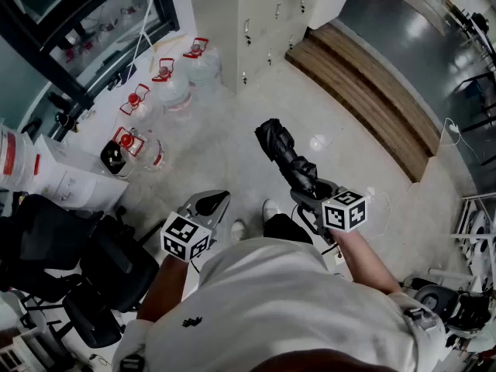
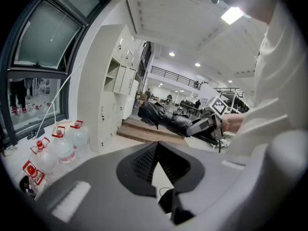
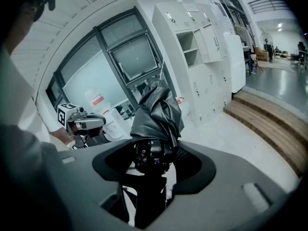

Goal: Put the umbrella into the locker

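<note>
Found the right claw [image 1: 311, 191] clamped on the handle end of a folded black fabric umbrella [image 1: 283, 152], with jaws set wide round the thick stub. Confirmed in the right gripper view: handle seated between the pads, crumpled canopy projecting straight ahead of the claw and tilted somewhat downward. Found the left claw [image 1: 211, 204] closed at the tips with nothing between them, carried to the left of the right claw and well apart from the umbrella.

Located the tall white metal locker [image 1: 256, 22] ahead of both claws, well apart from them. Noted an open upper compartment [image 3: 185, 40] in the right gripper view. Noted clear plastic water jugs with red caps [image 1: 174, 84] on the floor ahead and left of the left claw, and a brown wooden step [image 1: 364, 91] ahead and right of the right claw.

Judged the step in hand to be the carry toward the locker, with insertion not yet begun.

Recommended:
- Approach along the bare floor between jugs and step.
- Raise the right claw to the height of the open compartment before closing in.
- Lead with the canopy tip, squared to the opening.
- Angle the umbrella diagonally if it proves too long.
- Watch loose fabric for snagging on the compartment edge.
- Bring the left claw under the canopy for support if it droops.
- Release only once the umbrella rests on the shelf.
</note>
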Demonstrator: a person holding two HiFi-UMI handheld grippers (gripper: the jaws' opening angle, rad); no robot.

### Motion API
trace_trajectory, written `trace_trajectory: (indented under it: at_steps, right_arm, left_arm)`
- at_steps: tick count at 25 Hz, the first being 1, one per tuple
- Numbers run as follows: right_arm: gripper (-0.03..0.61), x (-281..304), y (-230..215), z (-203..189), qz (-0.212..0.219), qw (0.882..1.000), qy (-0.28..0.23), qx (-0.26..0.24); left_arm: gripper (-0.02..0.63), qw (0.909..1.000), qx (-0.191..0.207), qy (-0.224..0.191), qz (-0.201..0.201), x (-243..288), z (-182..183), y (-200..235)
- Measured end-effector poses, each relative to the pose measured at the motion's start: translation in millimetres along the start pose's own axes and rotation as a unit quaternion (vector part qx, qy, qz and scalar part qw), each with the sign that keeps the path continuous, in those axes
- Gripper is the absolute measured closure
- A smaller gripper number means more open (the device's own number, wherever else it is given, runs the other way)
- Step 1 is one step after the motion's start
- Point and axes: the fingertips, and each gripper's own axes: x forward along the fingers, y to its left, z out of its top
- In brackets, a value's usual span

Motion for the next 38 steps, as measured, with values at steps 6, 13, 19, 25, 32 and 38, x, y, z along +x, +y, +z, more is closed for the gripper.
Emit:
trace_trajectory:
  at_steps: [6, 13, 19, 25, 32, 38]
  right_arm:
    - [0.328, 8, -18, 21, -0.003, 1.000, -0.006, -0.005]
    - [0.328, 22, -70, 64, -0.002, 1.000, -0.002, -0.012]
    - [0.328, 30, -128, 98, -0.007, 0.999, -0.004, -0.042]
    - [0.328, 54, -165, 129, -0.013, 0.999, -0.008, -0.032]
    - [0.330, 105, -199, 186, -0.027, 0.999, -0.019, -0.011]
    - [0.330, 149, -217, 258, -0.057, 0.998, -0.030, -0.005]
  left_arm:
    - [0.558, 0.9995, 0.018, -0.019, -0.015, 32, 37, 2]
    - [0.558, 0.9996, 0.028, -0.001, -0.008, 75, 71, 18]
    - [0.558, 0.9990, 0.044, -0.004, -0.001, 129, 105, 29]
    - [0.558, 0.9991, 0.041, -0.008, -0.004, 160, 126, 54]
    - [0.558, 0.9986, 0.042, -0.002, -0.032, 201, 149, 129]
    - [0.558, 0.9953, 0.067, -0.009, -0.069, 224, 201, 206]
